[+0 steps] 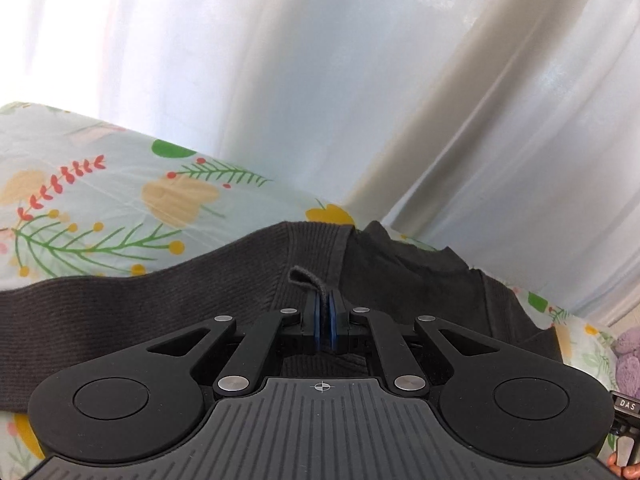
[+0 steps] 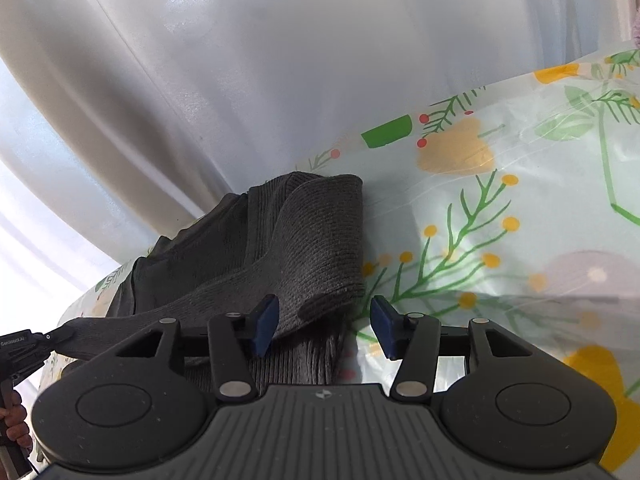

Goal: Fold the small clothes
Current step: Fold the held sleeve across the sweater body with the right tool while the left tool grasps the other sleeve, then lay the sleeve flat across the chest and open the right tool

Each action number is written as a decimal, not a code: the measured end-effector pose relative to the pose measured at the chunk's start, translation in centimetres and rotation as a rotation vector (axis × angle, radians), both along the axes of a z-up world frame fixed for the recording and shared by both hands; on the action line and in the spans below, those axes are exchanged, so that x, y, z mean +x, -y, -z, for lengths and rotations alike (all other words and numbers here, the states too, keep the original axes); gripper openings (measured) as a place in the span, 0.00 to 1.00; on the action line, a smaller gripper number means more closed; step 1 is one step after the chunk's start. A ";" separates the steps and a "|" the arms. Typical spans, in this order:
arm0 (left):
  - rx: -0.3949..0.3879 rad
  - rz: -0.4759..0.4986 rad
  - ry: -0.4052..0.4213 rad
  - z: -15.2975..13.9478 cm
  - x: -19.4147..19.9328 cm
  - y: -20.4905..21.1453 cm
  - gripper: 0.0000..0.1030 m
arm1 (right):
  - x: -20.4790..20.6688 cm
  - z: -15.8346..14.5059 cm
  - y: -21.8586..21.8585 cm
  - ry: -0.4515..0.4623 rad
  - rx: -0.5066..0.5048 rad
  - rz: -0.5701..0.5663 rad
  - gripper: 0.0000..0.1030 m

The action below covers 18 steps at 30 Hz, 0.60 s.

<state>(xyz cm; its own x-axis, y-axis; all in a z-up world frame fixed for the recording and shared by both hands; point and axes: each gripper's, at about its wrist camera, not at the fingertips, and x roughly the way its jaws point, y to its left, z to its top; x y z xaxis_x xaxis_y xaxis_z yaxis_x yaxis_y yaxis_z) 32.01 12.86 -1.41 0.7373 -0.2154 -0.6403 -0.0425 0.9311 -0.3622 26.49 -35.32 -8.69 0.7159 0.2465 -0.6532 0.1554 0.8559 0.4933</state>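
A dark grey ribbed knit garment lies on a floral tablecloth. My left gripper is shut on a fold of the garment, with a small tab of cloth sticking up between its blue pads. In the right wrist view the same garment lies folded over, its sleeve end draped near my right gripper. That gripper is open, its left pad touching the cloth edge and nothing held between the pads. The left gripper also shows at the far left edge, holding the cloth.
White glossy curtains hang behind the table's far edge. A purple knit item sits at the right edge of the left wrist view. The floral tablecloth extends to the right of the garment.
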 end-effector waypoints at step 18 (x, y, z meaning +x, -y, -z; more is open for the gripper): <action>-0.042 -0.061 0.087 -1.6 1.5 -1.6 0.06 | 3.1 3.3 -0.5 -0.059 0.332 0.086 0.26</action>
